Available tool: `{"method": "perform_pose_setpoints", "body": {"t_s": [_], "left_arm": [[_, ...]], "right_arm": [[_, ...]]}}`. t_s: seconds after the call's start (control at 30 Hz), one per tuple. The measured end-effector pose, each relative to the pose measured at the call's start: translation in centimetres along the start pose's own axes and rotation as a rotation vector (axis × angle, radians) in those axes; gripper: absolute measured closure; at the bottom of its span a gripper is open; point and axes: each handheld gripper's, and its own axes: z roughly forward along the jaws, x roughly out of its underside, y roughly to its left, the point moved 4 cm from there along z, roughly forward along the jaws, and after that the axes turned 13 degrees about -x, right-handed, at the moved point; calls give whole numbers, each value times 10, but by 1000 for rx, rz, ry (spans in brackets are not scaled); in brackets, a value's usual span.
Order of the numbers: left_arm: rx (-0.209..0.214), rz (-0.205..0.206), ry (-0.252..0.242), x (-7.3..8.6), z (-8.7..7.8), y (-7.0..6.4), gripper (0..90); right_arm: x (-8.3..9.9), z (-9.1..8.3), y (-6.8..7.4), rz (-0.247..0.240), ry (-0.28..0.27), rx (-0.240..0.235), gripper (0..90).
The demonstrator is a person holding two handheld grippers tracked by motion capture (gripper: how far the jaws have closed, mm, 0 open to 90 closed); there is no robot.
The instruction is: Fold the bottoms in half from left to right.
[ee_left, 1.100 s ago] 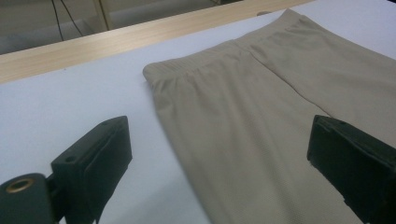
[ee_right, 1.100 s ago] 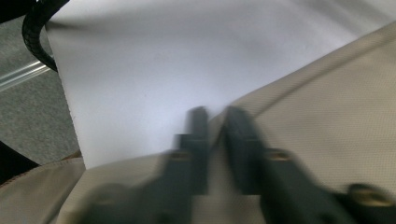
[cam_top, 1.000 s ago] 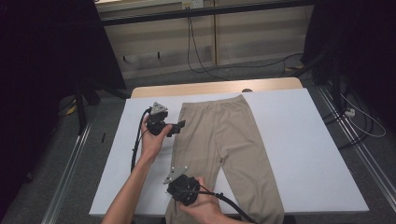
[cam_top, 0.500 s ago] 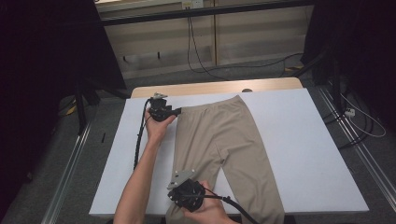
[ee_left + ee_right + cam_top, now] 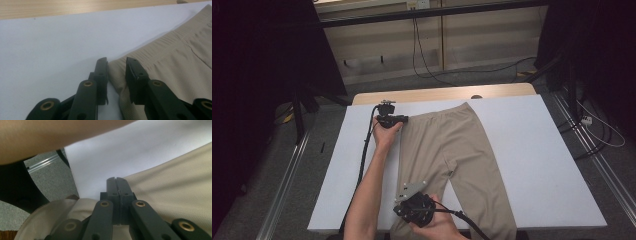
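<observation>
Mid-fold setup on trousers [image 5: 452, 150] lying flat on counter [image 5: 532, 165] — left tongs [image 5: 117, 65] parted around waistband corner, right tongs [image 5: 117, 182] clenched on near leg hem. Next: pinch left, lift both

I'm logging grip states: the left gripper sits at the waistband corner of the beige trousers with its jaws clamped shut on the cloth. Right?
Not quite. The left gripper is at the waistband corner of the beige trousers, but its jaws stand open, straddling the cloth edge with a gap between them. The left gripper view shows this.
</observation>
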Motion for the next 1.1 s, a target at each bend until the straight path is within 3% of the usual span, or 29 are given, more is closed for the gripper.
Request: {"method": "perform_pose_setpoints", "body": {"t_s": [0.17,0.33,0.47,0.63,1.1], "left_arm": [[20,45,22,-2,-5,-5,855],[38,-27,-42,-12,-14,-2,865],[27,-26,-65,-23,-24,-1,865],[12,-39,-77,-36,-37,9,865],[-14,-68,-97,-45,-64,26,864]], "right_arm": [[-1,-1,0,6,-15,-10,900],[-2,-3,-1,7,-23,-17,900],[-6,-6,-1,26,-58,-30,900],[-15,-11,2,29,-112,-45,900],[-45,-22,16,-3,-210,-95,900]]}}
